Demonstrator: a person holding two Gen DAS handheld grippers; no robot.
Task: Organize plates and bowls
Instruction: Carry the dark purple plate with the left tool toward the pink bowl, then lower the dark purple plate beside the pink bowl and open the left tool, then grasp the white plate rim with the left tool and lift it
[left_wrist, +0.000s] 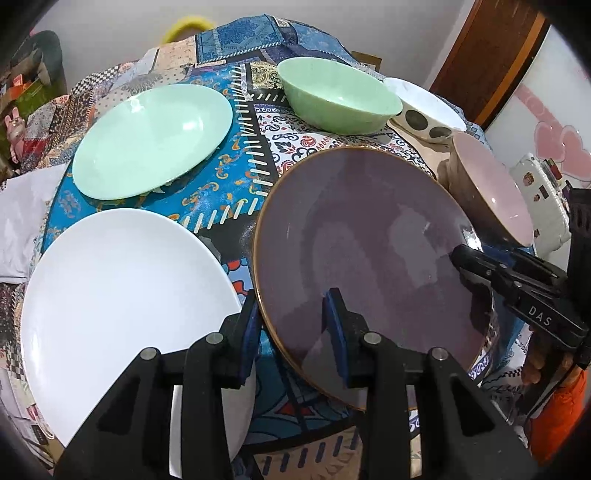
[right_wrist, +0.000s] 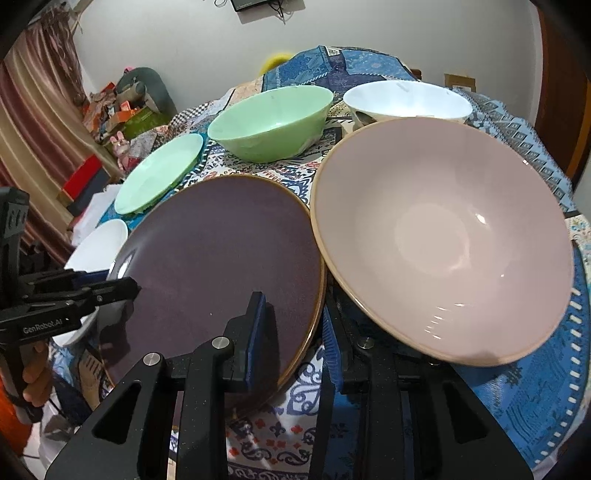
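A purple plate (left_wrist: 369, 251) with a brown rim lies near the table's front, also in the right wrist view (right_wrist: 221, 251). My left gripper (left_wrist: 291, 332) is open, its fingers astride the plate's left rim. My right gripper (right_wrist: 291, 339) is open astride the plate's right rim; it shows in the left wrist view (left_wrist: 461, 258) too. A white plate (left_wrist: 122, 302) lies left of the purple one, a mint plate (left_wrist: 151, 140) behind it. A pink bowl (right_wrist: 443, 236) sits right of the purple plate. A mint bowl (right_wrist: 273, 122) and a white bowl (right_wrist: 406, 99) stand at the back.
A patchwork cloth (left_wrist: 258, 177) covers the round table. A curtain (right_wrist: 33, 147) and clutter of boxes (right_wrist: 122, 110) are at the left. A wooden door frame (left_wrist: 491, 55) and a white appliance (left_wrist: 546, 192) are at the right.
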